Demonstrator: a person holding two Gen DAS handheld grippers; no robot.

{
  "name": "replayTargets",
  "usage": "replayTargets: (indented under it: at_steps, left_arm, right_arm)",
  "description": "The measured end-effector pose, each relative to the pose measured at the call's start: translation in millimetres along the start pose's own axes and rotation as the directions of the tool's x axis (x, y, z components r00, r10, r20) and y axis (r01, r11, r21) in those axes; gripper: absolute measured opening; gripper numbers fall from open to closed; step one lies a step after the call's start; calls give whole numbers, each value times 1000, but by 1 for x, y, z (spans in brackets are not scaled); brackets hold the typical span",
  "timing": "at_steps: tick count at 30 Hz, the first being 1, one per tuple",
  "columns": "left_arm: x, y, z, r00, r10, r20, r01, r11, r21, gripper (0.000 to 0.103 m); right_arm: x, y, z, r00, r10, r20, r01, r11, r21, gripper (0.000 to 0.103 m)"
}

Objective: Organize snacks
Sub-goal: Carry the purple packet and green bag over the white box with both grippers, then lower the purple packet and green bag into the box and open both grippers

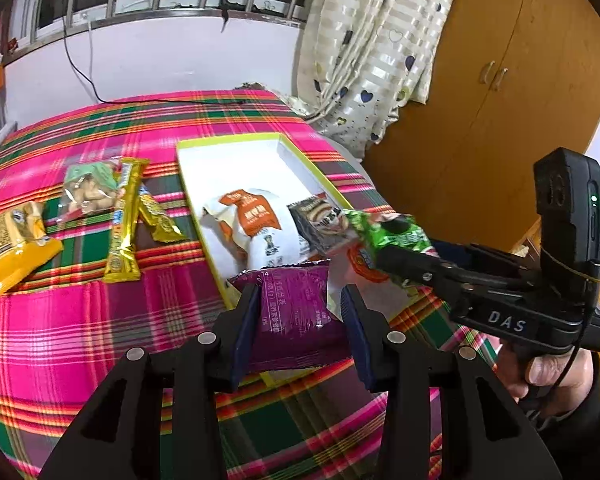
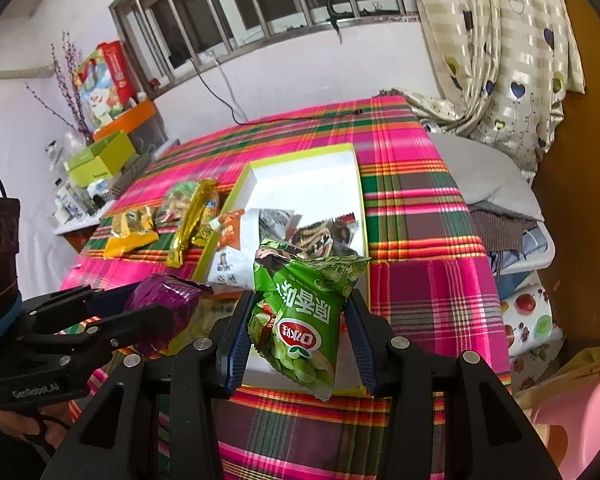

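My left gripper point(image 1: 300, 300) is shut on a purple snack packet point(image 1: 296, 312), held over the near end of the white box with a lime rim point(image 1: 228, 142). My right gripper point(image 2: 300, 304) is shut on a green pea snack bag point(image 2: 300, 320), just right of the purple packet point(image 2: 164, 304) and also above the box point(image 2: 300, 160). Inside the box lie a white and orange packet point(image 1: 252, 220) and a dark wafer packet point(image 1: 320, 224). On the cloth left of the box sit several gold and yellow packets point(image 1: 126, 220) and a green-topped clear bag point(image 1: 88, 190).
The plaid cloth point(image 1: 80, 340) covers the whole surface. A curtain point(image 1: 376, 40) and a wooden wardrobe point(image 1: 500, 80) stand behind on the right. Boxes and bottles crowd a shelf at far left point(image 2: 96, 160). A black cable point(image 2: 228, 108) trails over the far edge.
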State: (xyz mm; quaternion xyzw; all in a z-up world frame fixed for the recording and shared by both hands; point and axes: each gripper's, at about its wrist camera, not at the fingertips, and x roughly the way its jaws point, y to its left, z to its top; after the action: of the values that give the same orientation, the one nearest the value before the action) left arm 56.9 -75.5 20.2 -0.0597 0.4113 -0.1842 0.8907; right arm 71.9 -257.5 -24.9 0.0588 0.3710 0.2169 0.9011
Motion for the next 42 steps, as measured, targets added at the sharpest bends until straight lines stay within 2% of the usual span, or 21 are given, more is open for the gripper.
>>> replayTargets:
  at_steps: [4,14,24,42]
  left_arm:
    - [11,-4,0,1000,-16,-24,16,1000,5,43]
    - [32,-6,-2,996,-47,-72,47,999,5,43]
    - [38,-5,1,996,-53,-71,54,998,12,43]
    - [53,11,21,998,-27,-51,27,1000,-5,43]
  right_arm:
    - [9,-3,-3,1000,-3,-26,3,1000,7,43]
    - [6,4,-3,1000,2,-22,-3,1000,-26,43]
    - [7,-3,-8,1000,-16,-23,16,1000,-18,43]
    - [36,0,22,1000,-27,-10,26,998,-52,43]
